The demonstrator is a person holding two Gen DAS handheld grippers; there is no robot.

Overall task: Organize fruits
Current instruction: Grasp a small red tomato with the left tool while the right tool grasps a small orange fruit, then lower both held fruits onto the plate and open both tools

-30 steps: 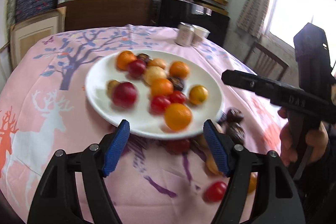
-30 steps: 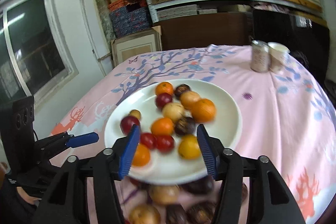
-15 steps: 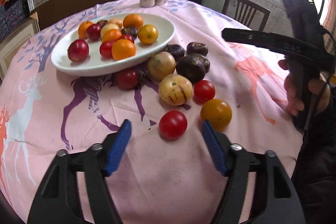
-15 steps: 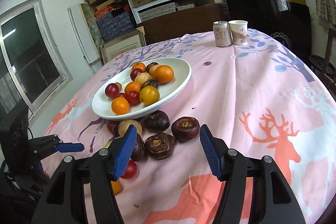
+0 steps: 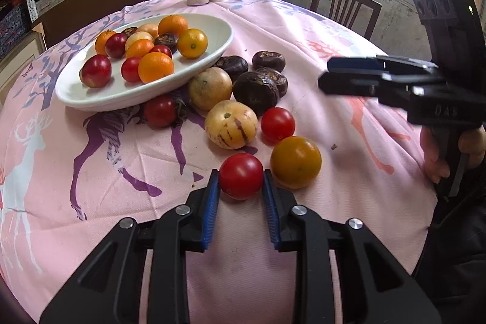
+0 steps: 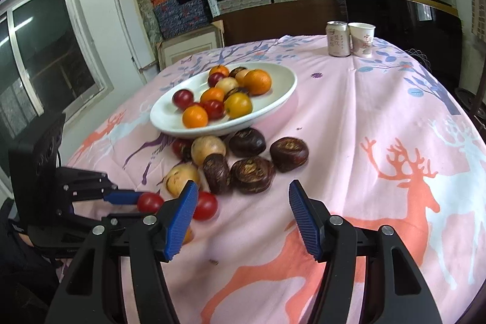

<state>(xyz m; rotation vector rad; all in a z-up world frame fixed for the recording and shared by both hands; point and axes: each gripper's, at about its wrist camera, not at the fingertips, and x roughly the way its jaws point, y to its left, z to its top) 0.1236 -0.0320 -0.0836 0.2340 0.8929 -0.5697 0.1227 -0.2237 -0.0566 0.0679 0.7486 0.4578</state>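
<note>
1. Left wrist view: the left gripper [image 5: 240, 182] has just closed its blue fingers [image 5: 211, 204] on a red cherry tomato [image 5: 241, 175], which sits on the pink deer-print surface [image 5: 91, 178].
2. Just beside that tomato lies a yellow-orange tomato [image 5: 295, 162]; behind them are a striped pale melon [image 5: 231, 124] and another red tomato [image 5: 277, 124].
3. Farther back, a white plate [image 5: 218, 29] holds oranges and red fruits; dark brown fruits [image 5: 255, 89] lie beside it.
4. Right wrist view: the right gripper [image 6: 243, 220] hovers with its fingers apart and nothing between them, near the dark fruits.
5. A can [image 6: 337, 38] and paper cup [image 6: 361, 39] stand at the far edge.
</note>
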